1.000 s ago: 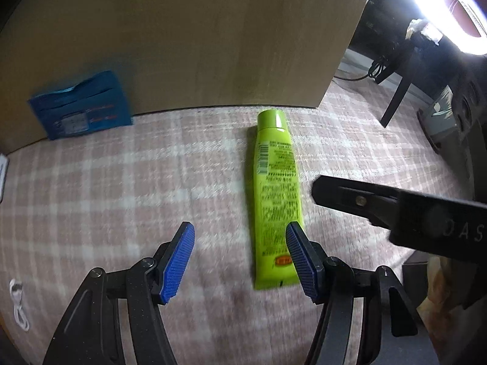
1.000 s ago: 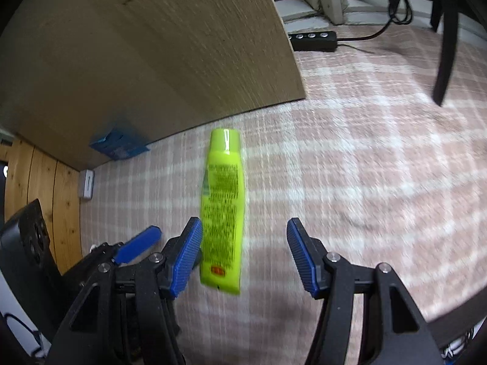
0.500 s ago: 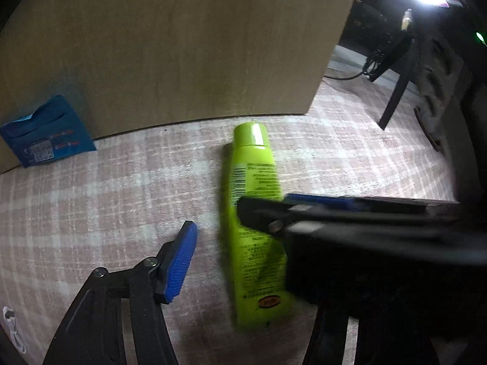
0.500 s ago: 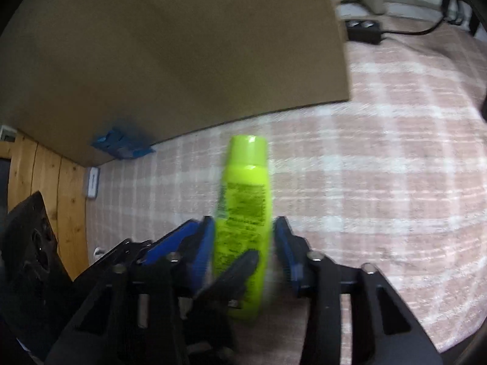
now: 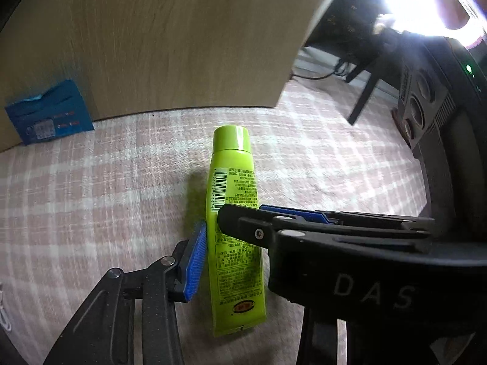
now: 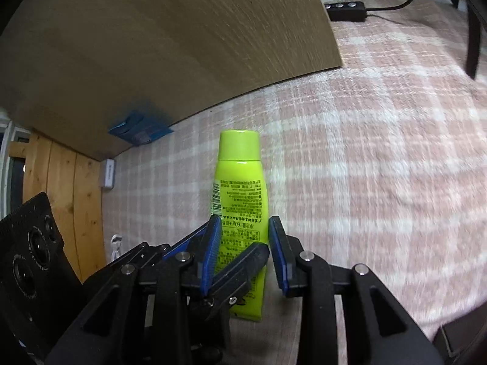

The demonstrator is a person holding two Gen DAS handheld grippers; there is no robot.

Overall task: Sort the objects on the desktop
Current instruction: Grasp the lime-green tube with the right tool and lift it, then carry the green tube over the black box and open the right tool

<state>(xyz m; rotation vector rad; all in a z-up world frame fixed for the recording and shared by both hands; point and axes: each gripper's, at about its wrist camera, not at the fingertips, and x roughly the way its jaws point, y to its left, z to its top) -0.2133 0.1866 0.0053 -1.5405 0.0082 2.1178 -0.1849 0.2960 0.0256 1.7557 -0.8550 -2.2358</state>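
Observation:
A lime-green tube (image 5: 232, 213) with printed text lies on the pink plaid cloth (image 5: 91, 188), cap pointing away. It also shows in the right wrist view (image 6: 242, 194). My left gripper (image 5: 231, 258) has its blue pad (image 5: 194, 263) against the tube's left side; its other finger is hidden behind the right gripper's arm. My right gripper (image 6: 243, 252) has its blue pads (image 6: 278, 254) closed on both sides of the tube's lower half. The tube still rests on the cloth.
A tall wooden panel (image 5: 158, 39) stands just behind the tube. A blue packet (image 5: 48, 121) leans at its base on the left, also in the right wrist view (image 6: 138, 127). A black power strip (image 6: 345, 10) and cables lie far right. A dark stand leg (image 5: 363, 99) is beyond.
Both grippers have moved in onto the tube and narrowed from wide open. The right gripper's arm now crosses the left wrist view over the tube.

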